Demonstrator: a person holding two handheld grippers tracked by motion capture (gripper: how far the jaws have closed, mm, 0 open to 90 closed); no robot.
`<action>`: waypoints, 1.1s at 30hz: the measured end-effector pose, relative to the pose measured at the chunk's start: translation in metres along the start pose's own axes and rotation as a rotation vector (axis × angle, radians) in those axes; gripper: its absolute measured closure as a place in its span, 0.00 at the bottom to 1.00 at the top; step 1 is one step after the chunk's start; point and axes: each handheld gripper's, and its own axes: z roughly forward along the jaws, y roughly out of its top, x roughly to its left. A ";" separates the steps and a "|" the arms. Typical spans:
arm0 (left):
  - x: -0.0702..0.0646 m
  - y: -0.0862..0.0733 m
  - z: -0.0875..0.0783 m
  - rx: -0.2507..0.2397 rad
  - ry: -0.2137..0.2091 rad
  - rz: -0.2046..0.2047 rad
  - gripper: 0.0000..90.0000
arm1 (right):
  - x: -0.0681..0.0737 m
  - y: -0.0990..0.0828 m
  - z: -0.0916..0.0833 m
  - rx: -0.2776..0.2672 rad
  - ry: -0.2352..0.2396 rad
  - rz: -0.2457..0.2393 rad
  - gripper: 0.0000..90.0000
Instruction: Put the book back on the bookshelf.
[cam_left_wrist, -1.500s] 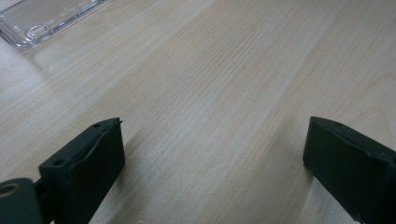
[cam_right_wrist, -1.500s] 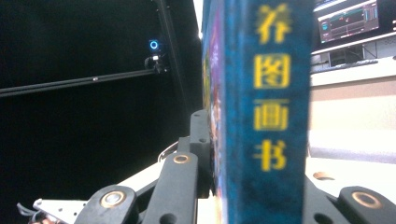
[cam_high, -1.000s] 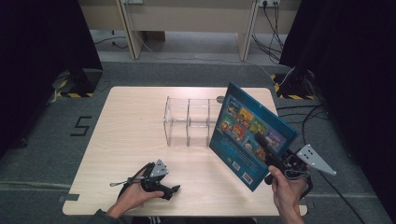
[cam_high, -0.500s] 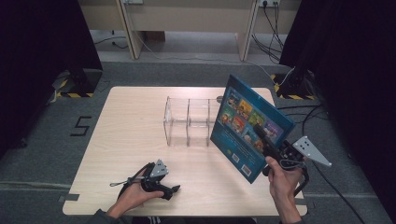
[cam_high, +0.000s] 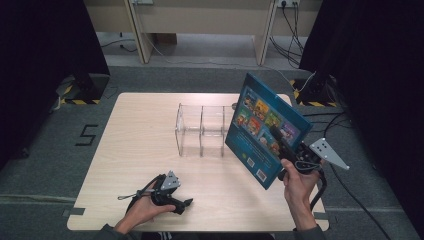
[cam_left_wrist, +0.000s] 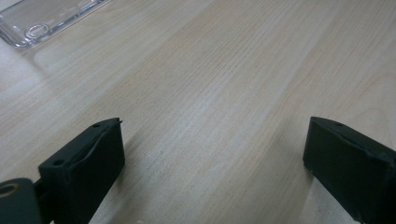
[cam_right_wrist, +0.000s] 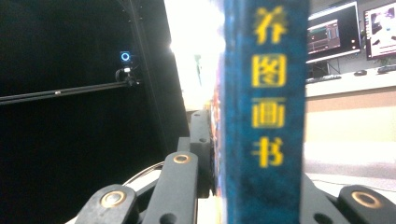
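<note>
Above the table, right gripper (cam_high: 283, 146) clamps tilted book (cam_high: 260, 125).

The clear rack (cam_high: 202, 129) stands mid-table as the one fixed obstacle, and the book (cam_high: 265, 129) — raised and tilted in the right gripper (cam_high: 285, 150) — hangs just beside the rack's right end, closing off that side. Bare table (cam_high: 140, 150) lies open to the rack's left and in front of it. There the left gripper (cam_high: 172, 195) rests near the front edge — jaws apart, only wood between them.
</note>
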 end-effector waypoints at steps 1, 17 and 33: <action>0.000 0.000 0.000 0.000 0.000 0.000 0.05 | 0.000 0.000 0.001 -0.001 -0.004 0.003 0.92; -0.001 0.000 0.000 0.000 -0.003 0.001 0.05 | -0.005 -0.004 0.023 -0.003 -0.037 0.000 0.92; -0.001 0.000 0.000 0.001 -0.003 0.003 0.05 | -0.008 -0.009 0.040 0.005 -0.068 -0.012 0.92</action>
